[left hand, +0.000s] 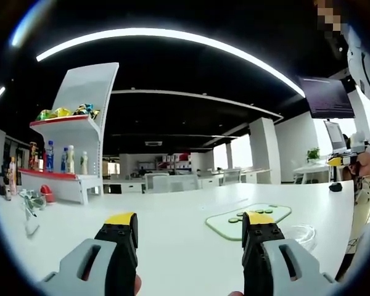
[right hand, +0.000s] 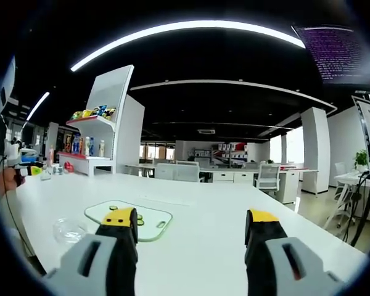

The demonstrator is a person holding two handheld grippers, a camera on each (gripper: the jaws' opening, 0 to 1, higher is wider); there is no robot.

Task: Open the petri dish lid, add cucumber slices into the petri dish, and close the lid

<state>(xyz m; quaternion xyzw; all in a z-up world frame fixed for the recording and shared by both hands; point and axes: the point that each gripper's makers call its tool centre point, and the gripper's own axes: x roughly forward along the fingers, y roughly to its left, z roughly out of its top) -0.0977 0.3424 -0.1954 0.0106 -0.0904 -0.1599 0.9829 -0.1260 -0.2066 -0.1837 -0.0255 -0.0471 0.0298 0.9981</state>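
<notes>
I see both jaw pairs spread, nothing between them — left gripper (left hand: 190, 227), right gripper (right hand: 191, 224). Cucumber slices (left hand: 254, 213) on cutting board (left hand: 224, 226); petri dish (right hand: 69, 229) just beside it.

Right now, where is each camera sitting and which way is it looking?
Left gripper view: rides the left gripper, looking across the white table toward the shelf; a fingertip shows below.
Right gripper view: rides the right gripper, facing the office; a hand shows at left.
Shared: cutting board, petri dish, shelf, table.
</notes>
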